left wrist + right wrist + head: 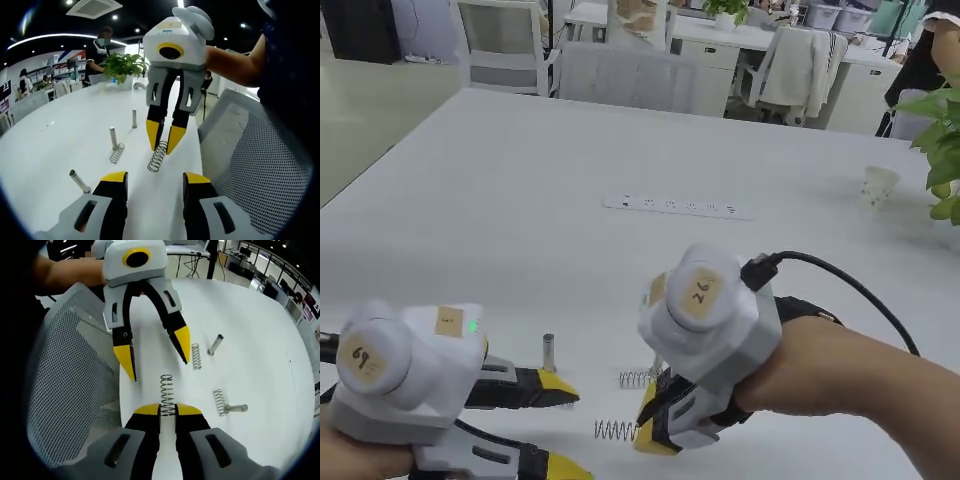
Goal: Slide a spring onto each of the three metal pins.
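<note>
Plainly, right gripper view, spring (166, 387) nipped between right gripper (167, 411) jaws

The white surface (520, 200) carries a power strip (678, 206), a paper cup (879, 186) (off to the right), an upright metal pin (548, 352), a spring (638, 378) and a second spring (616, 430) lying nearby.

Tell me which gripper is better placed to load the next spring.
Right, I'd say. The right gripper has its jaws closed on one end of a spring; the left gripper is open and holds nothing.
</note>
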The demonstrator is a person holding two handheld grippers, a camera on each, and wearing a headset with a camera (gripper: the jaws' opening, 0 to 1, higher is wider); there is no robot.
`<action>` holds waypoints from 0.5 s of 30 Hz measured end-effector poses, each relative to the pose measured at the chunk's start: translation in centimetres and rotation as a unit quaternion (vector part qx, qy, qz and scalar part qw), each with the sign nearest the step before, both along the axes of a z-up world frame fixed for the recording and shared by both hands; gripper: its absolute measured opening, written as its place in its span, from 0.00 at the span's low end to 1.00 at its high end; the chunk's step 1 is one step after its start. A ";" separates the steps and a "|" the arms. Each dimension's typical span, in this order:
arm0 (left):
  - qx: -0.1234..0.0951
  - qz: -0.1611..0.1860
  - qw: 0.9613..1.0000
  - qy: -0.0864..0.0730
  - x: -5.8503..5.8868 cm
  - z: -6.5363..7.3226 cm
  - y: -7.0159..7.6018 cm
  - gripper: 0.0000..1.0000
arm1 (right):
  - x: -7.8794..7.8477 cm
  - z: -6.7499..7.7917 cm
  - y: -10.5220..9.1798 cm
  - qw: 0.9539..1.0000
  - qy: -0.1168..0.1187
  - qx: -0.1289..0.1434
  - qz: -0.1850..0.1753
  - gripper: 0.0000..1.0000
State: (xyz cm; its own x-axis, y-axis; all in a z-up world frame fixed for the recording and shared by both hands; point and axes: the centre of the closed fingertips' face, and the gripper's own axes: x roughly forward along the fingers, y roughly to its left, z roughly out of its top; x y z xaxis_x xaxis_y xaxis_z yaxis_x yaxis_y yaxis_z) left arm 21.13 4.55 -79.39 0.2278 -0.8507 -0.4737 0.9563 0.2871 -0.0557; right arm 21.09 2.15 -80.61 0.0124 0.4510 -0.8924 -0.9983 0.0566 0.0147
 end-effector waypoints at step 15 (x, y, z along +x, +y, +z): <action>0.005 -0.021 1.000 -0.007 -0.7 -0.1 -0.2 0.26 | -0.9 -0.1 1.2 1.000 0.006 0.000 0.010 0.08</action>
State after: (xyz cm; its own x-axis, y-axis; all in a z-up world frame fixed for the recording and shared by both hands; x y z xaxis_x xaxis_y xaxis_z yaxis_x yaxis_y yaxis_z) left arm 20.43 4.34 -79.49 0.1982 -0.8552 -0.4789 0.9683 0.2467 -0.0399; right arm 20.17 3.34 -80.73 -0.0076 0.4510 -0.8925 -0.9989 0.0375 0.0275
